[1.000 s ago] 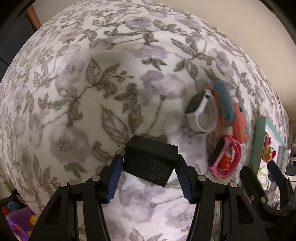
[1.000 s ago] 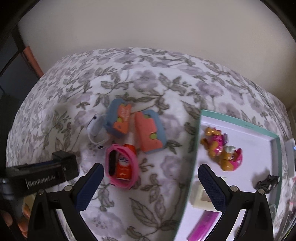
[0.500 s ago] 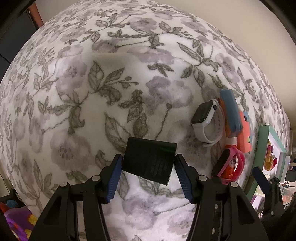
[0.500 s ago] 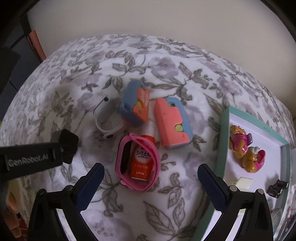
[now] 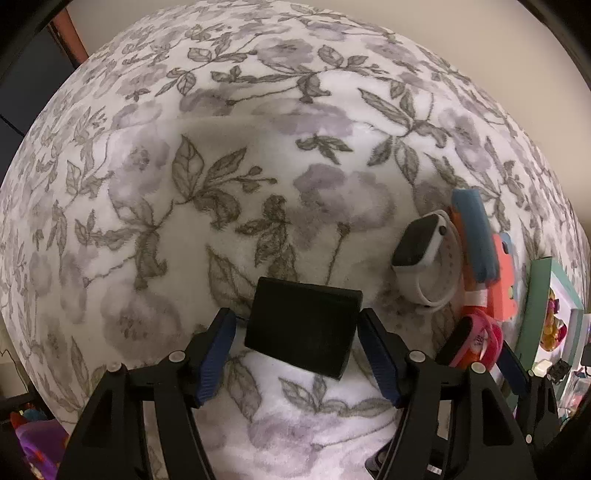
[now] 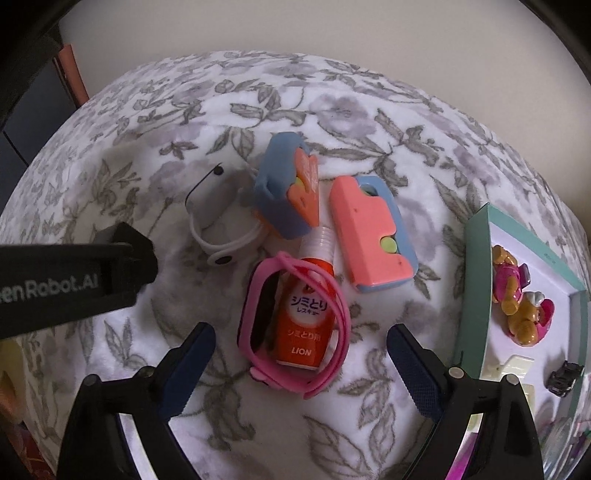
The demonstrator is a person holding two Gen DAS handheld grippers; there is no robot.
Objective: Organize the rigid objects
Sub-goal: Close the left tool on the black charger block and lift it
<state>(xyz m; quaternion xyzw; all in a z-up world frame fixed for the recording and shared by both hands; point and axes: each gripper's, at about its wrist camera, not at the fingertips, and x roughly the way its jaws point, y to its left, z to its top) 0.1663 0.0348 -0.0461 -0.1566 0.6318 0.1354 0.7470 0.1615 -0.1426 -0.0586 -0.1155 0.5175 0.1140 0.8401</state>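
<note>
Floral blanket: black block lengthwise btwn jaws.

A plain cream wall stands behind. A soft blanket with grey-purple flowers and leaves covers the surface. At left, dark furniture with an orange-brown edge.

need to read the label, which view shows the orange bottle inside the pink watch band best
The right wrist view. There the orange bottle lies face up inside the pink watch band, label and white cap visible. The left wrist view catches only an orange sliver at the right edge, behind the band.
</note>
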